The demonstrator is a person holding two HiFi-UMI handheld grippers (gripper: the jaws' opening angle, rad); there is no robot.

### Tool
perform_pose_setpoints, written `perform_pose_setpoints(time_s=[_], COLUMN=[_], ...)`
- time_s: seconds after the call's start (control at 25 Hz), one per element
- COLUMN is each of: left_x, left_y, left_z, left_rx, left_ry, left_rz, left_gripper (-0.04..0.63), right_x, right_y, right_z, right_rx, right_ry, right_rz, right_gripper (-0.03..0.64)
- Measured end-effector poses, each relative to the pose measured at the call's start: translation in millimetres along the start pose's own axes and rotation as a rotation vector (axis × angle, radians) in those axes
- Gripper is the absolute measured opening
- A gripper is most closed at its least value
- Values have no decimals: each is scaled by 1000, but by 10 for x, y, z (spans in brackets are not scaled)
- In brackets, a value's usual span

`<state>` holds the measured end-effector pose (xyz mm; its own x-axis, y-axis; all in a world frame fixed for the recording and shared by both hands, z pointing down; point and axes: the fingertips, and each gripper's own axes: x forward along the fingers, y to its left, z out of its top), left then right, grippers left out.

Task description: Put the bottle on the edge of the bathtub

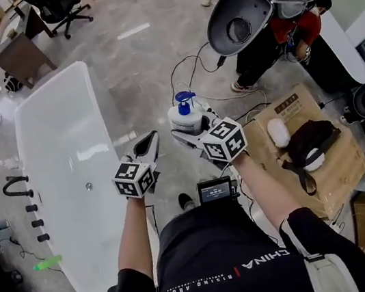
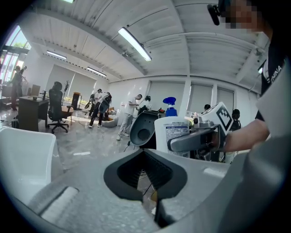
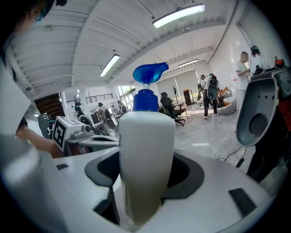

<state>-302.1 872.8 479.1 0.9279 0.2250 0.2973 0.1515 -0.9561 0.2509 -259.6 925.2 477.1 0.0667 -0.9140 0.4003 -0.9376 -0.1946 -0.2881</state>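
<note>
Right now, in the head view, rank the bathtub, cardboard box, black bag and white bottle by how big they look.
1. bathtub
2. cardboard box
3. black bag
4. white bottle, held nearer the camera yet still looks smallest

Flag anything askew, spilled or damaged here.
Nothing stands out. The white pump bottle with a blue top stands upright in the right gripper, no spill shows, and the white oval bathtub looks intact.

A black bag [image 1: 309, 143] lies on a cardboard box [image 1: 344, 169] at right, near a grey shell [image 1: 243, 10] and a person in red [image 1: 293, 27]. Far left, a black office chair [image 1: 61, 6] stands beside a desk [image 1: 18, 57].
</note>
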Motion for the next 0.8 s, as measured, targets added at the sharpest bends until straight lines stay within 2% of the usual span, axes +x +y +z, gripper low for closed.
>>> perform_pose_setpoints(time_s=[0.36,0.56,0.8], left_x=[688,1159,1590], left_y=[703,1102,1744], left_z=[99,303,700], left_rx=[-39,-8,-23], left_ry=[14,54,42], left_rz=[13,14,82], left_gripper=[9,9,9], right_x=[708,1163,1684], right_y=[-727,-1229,-1731], right_z=[298,672,1201], right_rx=[4,-8,-29], right_ry=[20,16,11], right_rz=[17,50,87], right_gripper=[278,278,278])
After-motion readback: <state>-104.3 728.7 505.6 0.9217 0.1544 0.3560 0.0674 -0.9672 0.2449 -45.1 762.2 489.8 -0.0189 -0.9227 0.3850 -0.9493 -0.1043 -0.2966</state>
